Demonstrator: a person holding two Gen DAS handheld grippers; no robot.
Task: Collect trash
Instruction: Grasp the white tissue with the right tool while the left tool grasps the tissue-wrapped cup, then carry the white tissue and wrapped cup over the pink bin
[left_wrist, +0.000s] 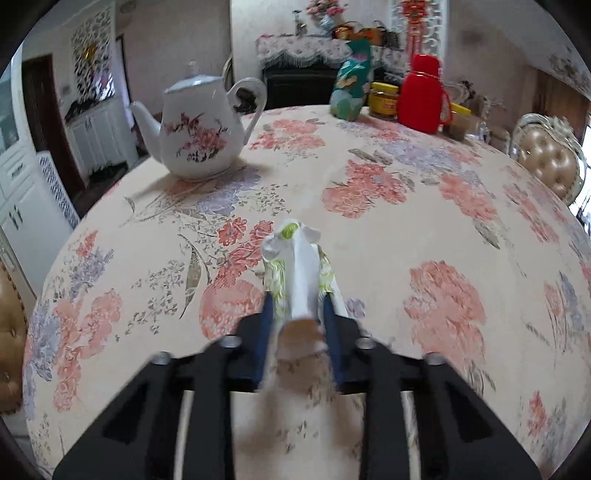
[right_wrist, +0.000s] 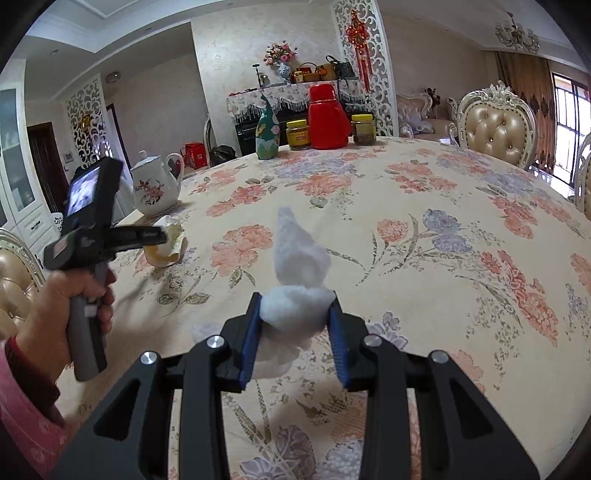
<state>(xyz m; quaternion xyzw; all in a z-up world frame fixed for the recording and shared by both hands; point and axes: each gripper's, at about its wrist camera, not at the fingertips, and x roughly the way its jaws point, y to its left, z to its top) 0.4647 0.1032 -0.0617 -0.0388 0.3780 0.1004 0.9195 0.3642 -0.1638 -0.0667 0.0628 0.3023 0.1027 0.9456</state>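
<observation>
In the left wrist view my left gripper is shut on a crumpled white wrapper with green and yellow print, and its blue pads press both sides. The right wrist view shows the same gripper at the left, held by a hand, with the wrapper at its tips just above the floral tablecloth. My right gripper is shut on a fluffy white wad, which sticks out forward past the fingertips over the table.
A white floral teapot stands at the table's far left. At the far edge stand a green bottle, a red thermos and two yellow-lidded jars. Padded chairs ring the table.
</observation>
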